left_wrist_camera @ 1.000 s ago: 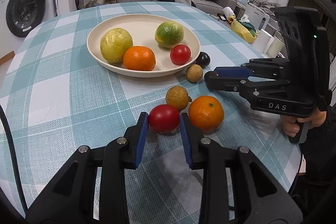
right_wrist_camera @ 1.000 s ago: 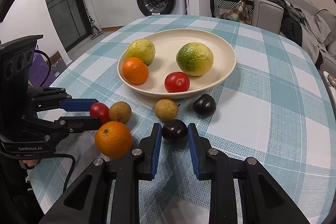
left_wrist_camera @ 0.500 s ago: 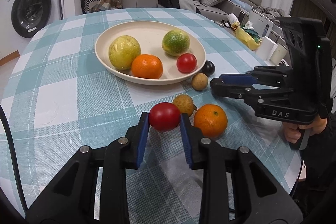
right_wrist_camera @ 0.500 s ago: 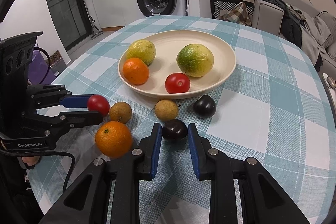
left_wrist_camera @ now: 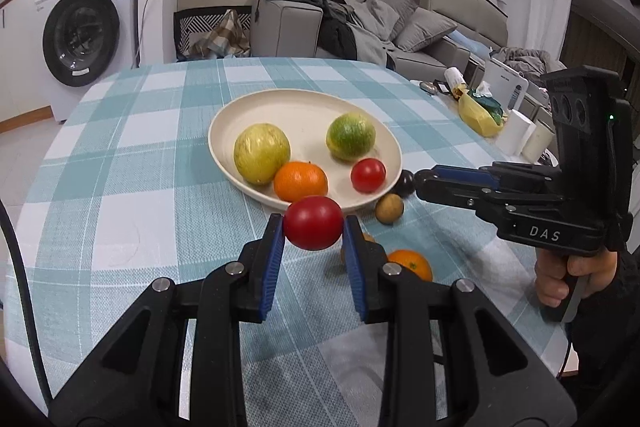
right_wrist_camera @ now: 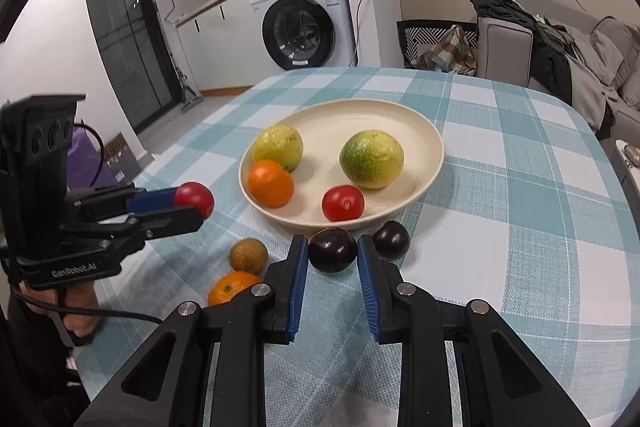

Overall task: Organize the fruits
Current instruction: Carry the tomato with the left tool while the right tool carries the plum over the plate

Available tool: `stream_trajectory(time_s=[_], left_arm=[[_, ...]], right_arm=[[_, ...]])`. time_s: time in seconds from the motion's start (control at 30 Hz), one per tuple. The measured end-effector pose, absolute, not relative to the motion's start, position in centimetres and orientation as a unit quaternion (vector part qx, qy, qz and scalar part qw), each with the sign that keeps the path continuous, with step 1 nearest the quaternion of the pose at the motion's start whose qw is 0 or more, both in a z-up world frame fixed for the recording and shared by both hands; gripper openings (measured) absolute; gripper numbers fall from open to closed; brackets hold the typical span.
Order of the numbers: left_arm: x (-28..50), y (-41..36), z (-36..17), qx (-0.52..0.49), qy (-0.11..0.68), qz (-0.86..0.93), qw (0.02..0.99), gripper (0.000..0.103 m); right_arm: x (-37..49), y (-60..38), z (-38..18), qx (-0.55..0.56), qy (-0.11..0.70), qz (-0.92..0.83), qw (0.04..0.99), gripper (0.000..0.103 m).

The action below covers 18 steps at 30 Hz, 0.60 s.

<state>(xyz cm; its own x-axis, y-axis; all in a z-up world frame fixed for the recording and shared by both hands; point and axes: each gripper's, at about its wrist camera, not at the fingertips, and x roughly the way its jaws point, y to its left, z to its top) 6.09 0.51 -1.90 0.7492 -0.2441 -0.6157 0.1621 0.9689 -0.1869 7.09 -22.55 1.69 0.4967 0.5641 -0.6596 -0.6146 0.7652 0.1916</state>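
Red tomato (left_wrist_camera: 313, 223): pinched between the blue pads of the left gripper (left_wrist_camera: 313, 227), lifted clear of the checked tablecloth (left_wrist_camera: 120, 187), just before the plate's near rim.
Dark plum (right_wrist_camera: 332, 249): clamped in the right gripper (right_wrist_camera: 333, 255), near the plate's edge.
Cream plate (right_wrist_camera: 420, 131): holds two yellow-green citrus fruits, an orange (right_wrist_camera: 271, 183) and a second tomato (right_wrist_camera: 343, 203).
Loose on cloth: another plum (right_wrist_camera: 391, 239), a brown fruit (right_wrist_camera: 248, 255), a second orange (right_wrist_camera: 230, 289).

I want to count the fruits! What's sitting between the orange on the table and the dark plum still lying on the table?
In the right wrist view, a brown fruit and the right gripper shut on a second plum sit between them.
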Motion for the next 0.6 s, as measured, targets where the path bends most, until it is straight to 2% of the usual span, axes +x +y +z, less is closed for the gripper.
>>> stream_trajectory(time_s=[0.6], left_arm=[[10.3,-1.1,-1.7,-0.048,0.332,-0.107,0.936,0.027]], right_arm=[[9.5,-22.3,2.2,0.020,0.356,0.337,0.871,0.026]])
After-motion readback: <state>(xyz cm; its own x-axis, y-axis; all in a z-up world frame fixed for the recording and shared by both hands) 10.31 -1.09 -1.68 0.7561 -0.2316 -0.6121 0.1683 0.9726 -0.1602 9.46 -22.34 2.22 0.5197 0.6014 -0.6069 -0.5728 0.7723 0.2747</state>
